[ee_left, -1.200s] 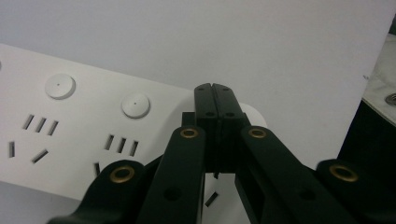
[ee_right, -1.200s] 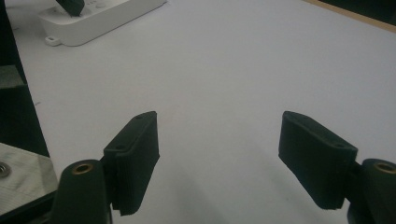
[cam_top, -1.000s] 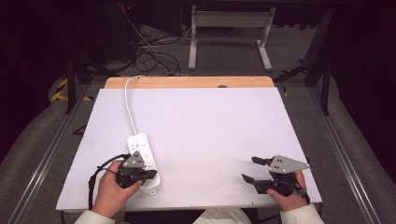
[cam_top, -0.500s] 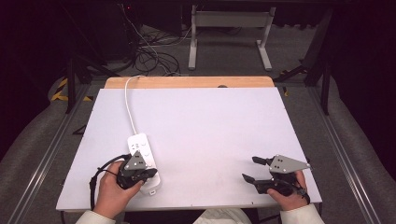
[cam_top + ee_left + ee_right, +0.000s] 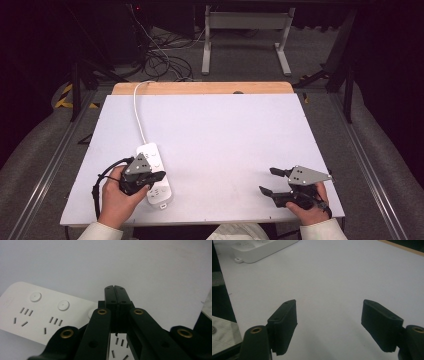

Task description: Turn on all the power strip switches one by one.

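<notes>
No change is seen: left gripper [image 5: 150, 176], jaws closed, apparently empty, over white plastic power strip [image 5: 156, 172] at 7 o'clock; right gripper [image 5: 272, 181] held wide open, empty.

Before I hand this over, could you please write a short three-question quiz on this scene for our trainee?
1. True or false: the left tongs are shut, with nothing between them.
2. Multiple choice: the right tongs are A) shut on the cord, B) open over the bare white tabletop, C) gripping the power strip.
3. Fill in: the white power strip lies near the table's front edge under the ____ tongs, and its cord runs toward the table's far edge.

Key: 1 true; 2 B; 3 left.
</notes>
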The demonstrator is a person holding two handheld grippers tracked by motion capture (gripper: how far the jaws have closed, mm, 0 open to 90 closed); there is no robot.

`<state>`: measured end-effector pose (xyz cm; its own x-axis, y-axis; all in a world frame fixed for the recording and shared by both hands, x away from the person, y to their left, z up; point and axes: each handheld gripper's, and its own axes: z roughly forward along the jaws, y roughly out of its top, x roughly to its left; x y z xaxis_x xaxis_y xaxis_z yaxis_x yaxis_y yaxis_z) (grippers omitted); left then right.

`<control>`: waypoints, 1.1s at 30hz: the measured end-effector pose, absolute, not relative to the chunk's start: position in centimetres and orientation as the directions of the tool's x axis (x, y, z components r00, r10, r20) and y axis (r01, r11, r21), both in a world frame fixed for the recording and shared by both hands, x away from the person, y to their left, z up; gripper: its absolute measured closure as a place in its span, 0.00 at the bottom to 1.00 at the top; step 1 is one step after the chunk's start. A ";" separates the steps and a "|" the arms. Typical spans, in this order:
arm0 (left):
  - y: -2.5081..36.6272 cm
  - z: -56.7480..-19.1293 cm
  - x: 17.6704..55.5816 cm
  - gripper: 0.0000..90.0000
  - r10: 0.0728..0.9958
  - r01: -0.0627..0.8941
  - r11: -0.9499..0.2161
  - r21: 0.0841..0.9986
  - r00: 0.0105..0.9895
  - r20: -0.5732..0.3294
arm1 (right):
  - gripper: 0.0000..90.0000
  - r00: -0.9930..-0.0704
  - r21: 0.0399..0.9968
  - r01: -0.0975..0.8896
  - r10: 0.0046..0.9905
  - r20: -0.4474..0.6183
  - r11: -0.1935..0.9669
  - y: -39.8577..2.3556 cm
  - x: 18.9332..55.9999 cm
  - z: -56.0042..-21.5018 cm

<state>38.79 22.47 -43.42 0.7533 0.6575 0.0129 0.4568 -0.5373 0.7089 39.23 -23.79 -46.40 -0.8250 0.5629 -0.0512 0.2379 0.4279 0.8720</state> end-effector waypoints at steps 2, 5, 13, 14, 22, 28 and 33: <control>22.6 -43.7 39.2 1.00 0.663 0.463 -0.534 0.707 0.748 0.011 | 0.33 -0.824 0.872 0.239 0.564 -0.050 0.427 -23.8 39.2 -46.4; 22.8 -44.3 39.7 1.00 0.672 0.476 -0.529 0.702 0.740 0.005 | 0.33 -0.824 0.873 0.239 0.564 -0.050 0.426 -23.8 39.2 -46.4; 23.3 -45.0 40.4 1.00 0.683 0.497 -0.526 0.690 0.731 -0.005 | 0.33 -0.825 0.872 0.239 0.564 -0.050 0.428 -23.8 39.2 -46.4; 23.3 -45.0 40.5 1.00 0.683 0.497 -0.525 0.691 0.730 -0.006 | 0.33 -0.825 0.872 0.239 0.564 -0.050 0.427 -23.8 39.2 -46.4; 23.2 -45.3 40.7 1.00 0.682 0.504 -0.532 0.680 0.731 -0.008 | 0.33 -0.826 0.871 0.239 0.562 -0.051 0.429 -23.8 39.2 -46.4; 23.1 -45.5 40.7 1.00 0.684 0.507 -0.535 0.676 0.729 -0.006 | 0.33 -0.826 0.871 0.238 0.561 -0.051 0.430 -23.8 39.2 -46.4; 23.2 -45.5 40.7 1.00 0.680 0.505 -0.542 0.672 0.733 -0.003 | 0.33 -0.827 0.870 0.238 0.560 -0.052 0.431 -23.8 39.2 -46.4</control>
<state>40.71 23.15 -45.53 0.7329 0.6803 -0.0029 0.5054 -0.5415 0.6718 39.24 -23.82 -46.43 -0.8272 0.5595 -0.0516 0.2375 0.4314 0.8704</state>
